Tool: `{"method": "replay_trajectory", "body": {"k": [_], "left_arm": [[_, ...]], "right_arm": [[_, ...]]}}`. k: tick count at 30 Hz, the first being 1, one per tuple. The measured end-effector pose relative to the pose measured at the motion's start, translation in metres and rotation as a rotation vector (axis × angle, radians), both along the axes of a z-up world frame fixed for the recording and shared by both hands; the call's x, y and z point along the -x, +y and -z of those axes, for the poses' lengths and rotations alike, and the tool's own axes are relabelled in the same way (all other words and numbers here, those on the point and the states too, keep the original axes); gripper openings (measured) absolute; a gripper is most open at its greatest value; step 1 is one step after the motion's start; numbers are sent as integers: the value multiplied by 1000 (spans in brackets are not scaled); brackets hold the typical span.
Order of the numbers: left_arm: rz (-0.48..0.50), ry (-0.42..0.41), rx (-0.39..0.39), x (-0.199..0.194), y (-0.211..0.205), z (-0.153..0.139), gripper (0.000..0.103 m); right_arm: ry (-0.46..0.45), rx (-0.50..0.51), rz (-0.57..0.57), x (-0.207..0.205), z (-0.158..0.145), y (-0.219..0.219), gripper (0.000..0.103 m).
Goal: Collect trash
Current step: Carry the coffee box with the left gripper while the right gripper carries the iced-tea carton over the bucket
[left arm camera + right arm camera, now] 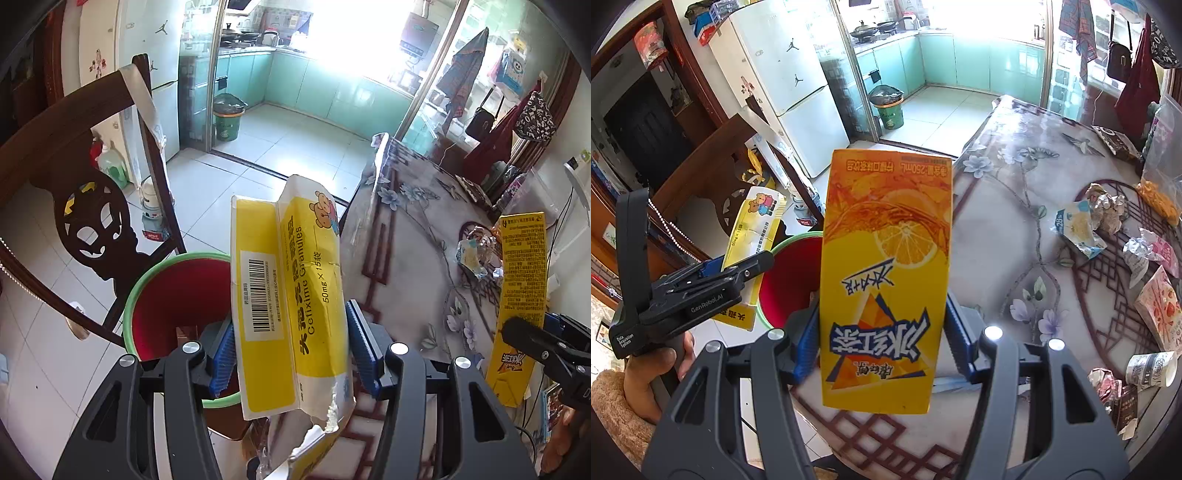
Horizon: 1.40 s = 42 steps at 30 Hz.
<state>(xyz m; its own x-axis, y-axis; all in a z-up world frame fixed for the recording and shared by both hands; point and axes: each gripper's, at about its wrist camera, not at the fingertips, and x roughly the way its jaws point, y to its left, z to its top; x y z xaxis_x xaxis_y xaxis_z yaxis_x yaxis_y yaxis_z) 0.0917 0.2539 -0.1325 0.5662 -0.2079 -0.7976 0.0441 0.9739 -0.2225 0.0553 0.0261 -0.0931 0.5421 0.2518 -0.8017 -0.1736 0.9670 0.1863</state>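
Note:
My left gripper [290, 350] is shut on a torn yellow and white medicine box [288, 295], held upright over the rim of a red bin with a green rim [147, 280]. It also shows in the right wrist view [750, 236]. My right gripper [882, 343] is shut on a yellow iced tea carton [886, 277], held above the table edge beside the bin [786, 280]. The carton also shows in the left wrist view [521, 288]. Several crumpled wrappers [1104, 210] lie on the table.
A dark wooden chair [92, 221] stands behind the bin. The floral table [1015, 221] holds a small carton [1160, 310], a paper cup [1152, 369] and a bag of snacks [1160, 199]. A green kitchen bin [888, 107] stands by the fridge [790, 85].

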Motion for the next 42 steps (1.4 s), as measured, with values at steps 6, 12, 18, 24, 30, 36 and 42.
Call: {"method": "replay_trajectory", "body": {"k": [6, 12, 18, 24, 30, 36, 42], "left_arm": [[-9, 15, 1, -1, 10, 7, 51], [-35, 39, 3, 0, 22, 17, 51], [-72, 81, 2, 1, 38, 33, 51], [-95, 98, 3, 0, 50, 40, 51], [-121, 134, 0, -3, 61, 53, 51], [-137, 171, 7, -6, 69, 65, 52], [-130, 189, 9, -10, 72, 73, 52]], "right_arm": [[7, 7, -6, -5, 4, 7, 57], [13, 16, -27, -9, 6, 20, 57], [14, 27, -57, -12, 8, 33, 57], [34, 34, -76, -18, 16, 42, 57], [57, 48, -107, -25, 26, 57, 57], [74, 107, -165, -37, 39, 82, 57], [110, 118, -217, -47, 51, 105, 57]]}}
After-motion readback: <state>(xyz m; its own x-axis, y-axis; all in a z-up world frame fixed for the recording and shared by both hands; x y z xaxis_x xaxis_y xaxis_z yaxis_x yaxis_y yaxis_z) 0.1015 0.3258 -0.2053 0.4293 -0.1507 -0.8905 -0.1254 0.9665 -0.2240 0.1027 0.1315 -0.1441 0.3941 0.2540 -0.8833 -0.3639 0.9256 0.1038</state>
